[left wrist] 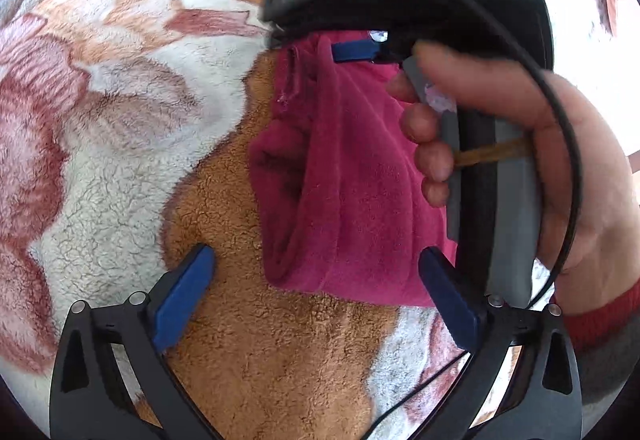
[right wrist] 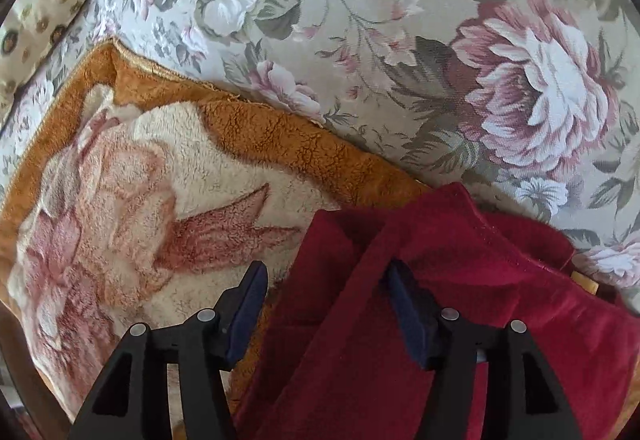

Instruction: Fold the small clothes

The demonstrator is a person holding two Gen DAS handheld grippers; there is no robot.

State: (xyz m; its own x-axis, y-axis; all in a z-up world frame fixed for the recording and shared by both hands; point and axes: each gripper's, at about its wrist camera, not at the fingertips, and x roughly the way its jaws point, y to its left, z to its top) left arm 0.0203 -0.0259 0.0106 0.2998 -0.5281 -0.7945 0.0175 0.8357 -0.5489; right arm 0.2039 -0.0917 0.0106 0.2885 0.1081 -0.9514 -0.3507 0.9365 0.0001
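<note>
Here both claws stand open: the left gripper and right gripper near the dark red fleece garment; unheld, its loose folds may slide apart on the fluffy orange flowered blanket.

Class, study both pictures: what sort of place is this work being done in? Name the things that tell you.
Probably a home, on a sofa or bed. A fleecy floral blanket is spread over flowered upholstery, with a patterned cushion at the edge, and a red garment lies on it for folding.
</note>
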